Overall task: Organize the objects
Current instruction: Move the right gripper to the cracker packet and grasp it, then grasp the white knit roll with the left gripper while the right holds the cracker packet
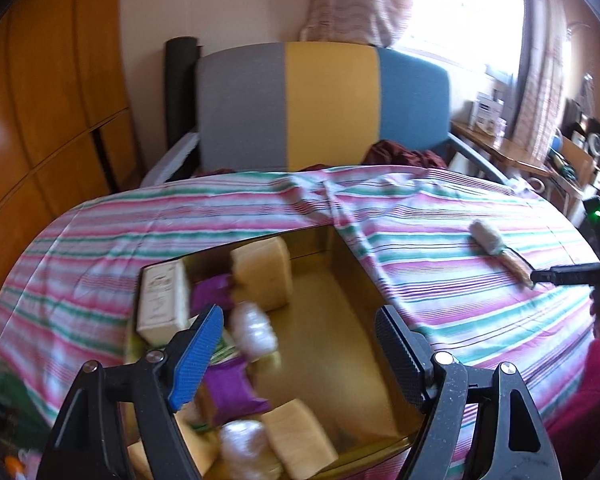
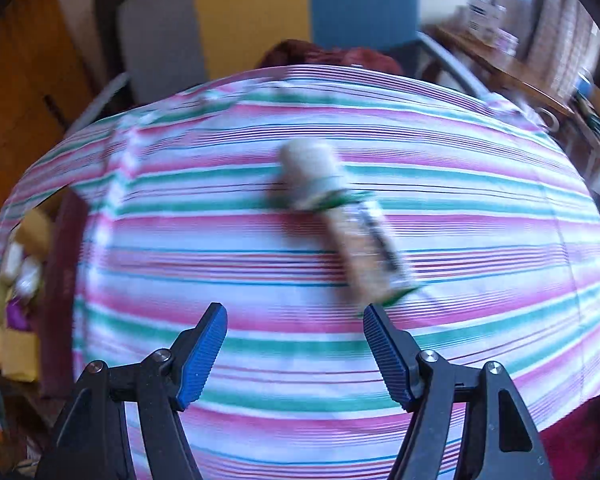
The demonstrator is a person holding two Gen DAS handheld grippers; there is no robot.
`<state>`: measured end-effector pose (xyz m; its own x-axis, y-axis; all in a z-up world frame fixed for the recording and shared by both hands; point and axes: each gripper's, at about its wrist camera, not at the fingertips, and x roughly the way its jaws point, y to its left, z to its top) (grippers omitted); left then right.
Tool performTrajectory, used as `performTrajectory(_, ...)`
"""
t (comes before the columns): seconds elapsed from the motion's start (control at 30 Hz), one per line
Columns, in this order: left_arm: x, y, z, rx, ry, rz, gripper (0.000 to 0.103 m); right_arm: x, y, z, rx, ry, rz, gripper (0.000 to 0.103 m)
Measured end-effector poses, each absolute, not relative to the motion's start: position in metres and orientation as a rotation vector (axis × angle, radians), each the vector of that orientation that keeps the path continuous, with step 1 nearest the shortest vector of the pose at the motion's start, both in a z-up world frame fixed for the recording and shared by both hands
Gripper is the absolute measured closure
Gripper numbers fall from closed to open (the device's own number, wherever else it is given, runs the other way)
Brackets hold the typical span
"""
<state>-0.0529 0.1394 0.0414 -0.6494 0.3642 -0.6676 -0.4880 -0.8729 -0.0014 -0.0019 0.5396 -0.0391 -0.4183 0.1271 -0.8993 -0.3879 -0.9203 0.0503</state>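
A striped cloth [image 1: 440, 216] covers the surface. Only the left wrist view looks into the gold box [image 1: 340, 320], crowded with tan blocks [image 1: 266, 276], purple packets [image 1: 232, 384] and a cream carton [image 1: 162, 300]. The right wrist view shows the blurred packet [image 2: 340, 220] lying alone on the cloth, well apart from the box. The left gripper [image 1: 300, 356] tilts down over the box, fingers apart and empty. The right gripper [image 2: 296, 354] points steeply down just short of the packet, fingers apart.
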Motion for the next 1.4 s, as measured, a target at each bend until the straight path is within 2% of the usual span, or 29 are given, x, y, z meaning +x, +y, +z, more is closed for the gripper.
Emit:
performTrajectory(0.17,-0.051,0.173,0.045,-0.942,0.279,2.405,0.024,-0.012,0.578,-0.055,-1.514,0.357,2.320,0.031)
performTrajectory(0.6,-0.045,0.250,0.050,-0.979,0.300,2.223,0.024,-0.066,0.583,-0.095,-1.660,0.232,2.278,0.032)
performTrajectory(0.63,-0.044,0.257,0.050,-0.980,0.304,2.210,0.024,-0.066,0.583,-0.098,-1.666,0.229,2.271,0.039)
performTrajectory(0.67,-0.044,0.262,0.050,-0.982,0.307,2.201,0.024,-0.064,0.584,-0.099,-1.668,0.229,2.270,0.056)
performTrajectory(0.73,-0.043,0.275,0.050,-0.997,0.307,2.177,0.024,-0.058,0.585,-0.097,-1.656,0.226,2.256,0.061)
performTrajectory(0.9,-0.045,0.302,0.046,-1.067,0.289,2.116,0.024,-0.035,0.590,-0.096,-1.659,0.209,2.186,0.062)
performTrajectory(1.13,-0.056,0.349,0.031,-1.239,0.212,2.011,0.025,-0.018,0.607,-0.098,-1.637,0.373,2.161,0.061)
performTrajectory(1.4,-0.069,0.421,0.012,-1.246,0.351,1.999,0.029,-0.016,0.613,-0.099,-1.626,0.407,2.173,0.061)
